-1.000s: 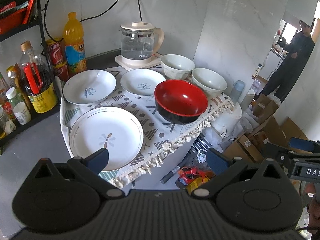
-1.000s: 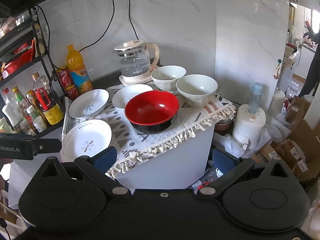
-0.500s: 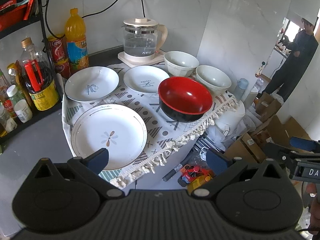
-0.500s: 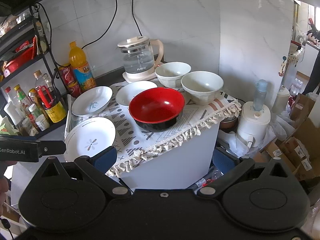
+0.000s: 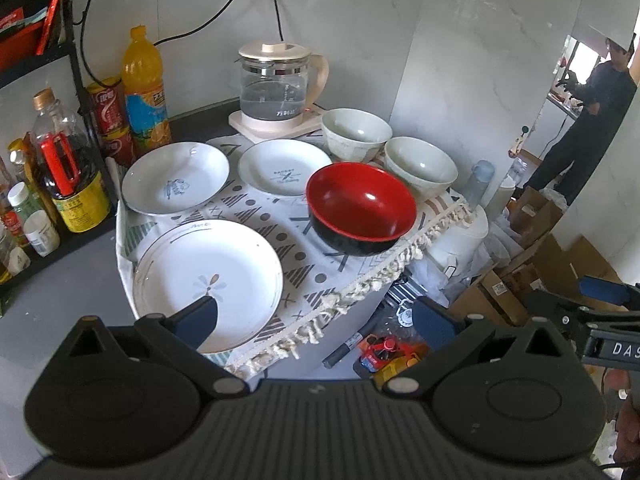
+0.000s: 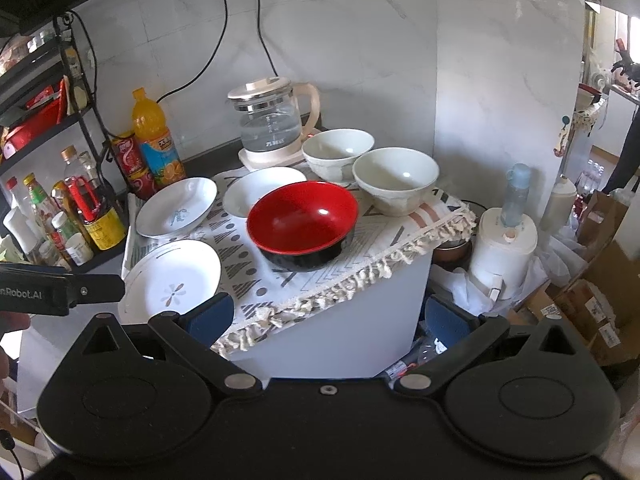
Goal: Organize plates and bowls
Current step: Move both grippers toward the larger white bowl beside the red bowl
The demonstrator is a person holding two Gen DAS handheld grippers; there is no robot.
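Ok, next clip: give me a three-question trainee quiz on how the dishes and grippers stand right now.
1. How many plates and how many bowls sit on the patterned cloth?
2. True or false: the left gripper is shut on the large flower plate.
3. Which bowl sits nearest the cloth's fringed edge? A) the red bowl B) the white bowl beside the glass kettle C) the white bowl nearest the wall corner

Key
1. Three plates, three bowls.
2. False: its jaws stand wide apart and hold nothing. The right gripper is open and empty too.
3. A.
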